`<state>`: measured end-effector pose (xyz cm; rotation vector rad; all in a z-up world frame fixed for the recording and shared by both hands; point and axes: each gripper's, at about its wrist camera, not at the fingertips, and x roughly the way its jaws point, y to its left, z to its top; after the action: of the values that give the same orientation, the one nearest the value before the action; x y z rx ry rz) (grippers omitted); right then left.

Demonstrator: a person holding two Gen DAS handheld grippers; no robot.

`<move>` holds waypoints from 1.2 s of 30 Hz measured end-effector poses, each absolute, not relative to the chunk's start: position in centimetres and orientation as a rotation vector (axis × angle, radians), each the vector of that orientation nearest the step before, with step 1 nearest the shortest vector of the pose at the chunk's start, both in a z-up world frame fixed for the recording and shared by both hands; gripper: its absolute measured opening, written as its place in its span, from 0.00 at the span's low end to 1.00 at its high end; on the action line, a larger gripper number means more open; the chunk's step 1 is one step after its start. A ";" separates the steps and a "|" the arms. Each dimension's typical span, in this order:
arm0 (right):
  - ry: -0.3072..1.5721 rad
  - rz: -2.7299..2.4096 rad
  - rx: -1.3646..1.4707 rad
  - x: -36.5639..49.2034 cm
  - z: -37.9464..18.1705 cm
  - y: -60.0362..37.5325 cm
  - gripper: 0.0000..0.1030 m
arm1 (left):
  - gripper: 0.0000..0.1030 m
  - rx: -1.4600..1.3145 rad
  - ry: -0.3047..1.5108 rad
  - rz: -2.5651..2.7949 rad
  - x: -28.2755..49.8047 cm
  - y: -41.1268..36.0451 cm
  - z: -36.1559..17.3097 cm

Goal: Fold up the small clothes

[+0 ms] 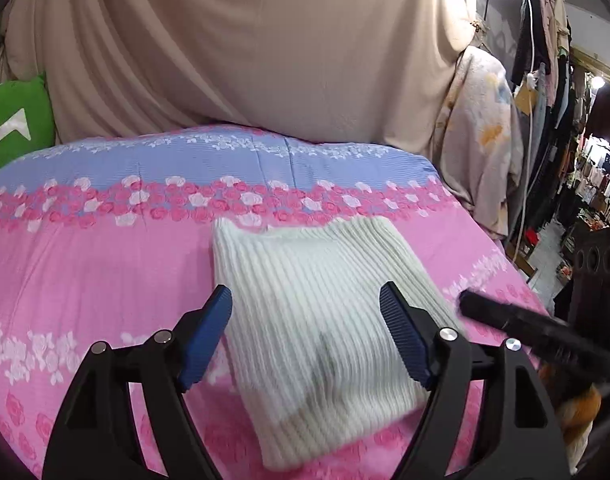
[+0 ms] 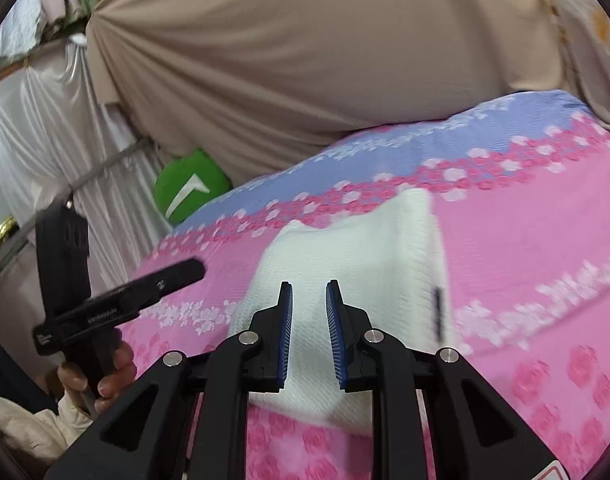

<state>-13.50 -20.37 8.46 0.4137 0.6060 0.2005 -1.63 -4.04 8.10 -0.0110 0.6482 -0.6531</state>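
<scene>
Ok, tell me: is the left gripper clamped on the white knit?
No. The left gripper is wide open above the white knit, gripping nothing.

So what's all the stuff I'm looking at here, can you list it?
knit garment: one, white ribbed, folded flat on the bedspread
bedspread: one, pink and lilac with roses, covering the bed
drape: one, beige, behind the bed
cushion: one, green with white mark, far left corner
fleece blanket: one, cream patterned, hanging at right
hanging clothes: several, mostly dark, far right
left hand-held gripper: one, black with blue pads, wide open over garment
right hand-held gripper: one, same colours, narrow gap, holding nothing
</scene>
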 end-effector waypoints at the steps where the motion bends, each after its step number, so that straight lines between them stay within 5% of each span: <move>1: 0.640 0.192 0.397 -12.5 7.5 -19.9 0.18 | 0.72 0.008 0.674 -0.621 -0.7 -4.9 7.2; 7: 0.845 0.184 0.317 -13.2 0.4 -17.7 0.11 | 0.73 0.018 0.880 -0.589 0.8 -4.5 -0.5; 19: 0.699 0.125 0.379 -12.0 5.4 -24.8 0.18 | 0.74 0.011 0.795 -0.627 -0.8 -4.7 3.8; 23: 0.780 0.084 0.451 -8.6 1.5 -26.7 0.03 | 0.74 0.074 0.834 -0.573 0.7 -6.7 2.2; 29: 0.639 0.043 0.411 -9.0 6.8 -27.1 0.30 | 0.81 0.092 0.824 -0.545 0.8 -7.3 2.0; 36: 0.800 -0.007 0.408 -1.2 2.7 -29.5 0.27 | 0.83 0.100 0.826 -0.518 1.1 -7.5 1.5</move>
<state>-1.17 -29.46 2.72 0.4081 0.8002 -0.0068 1.06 -7.55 1.55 0.0999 0.8261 -0.5184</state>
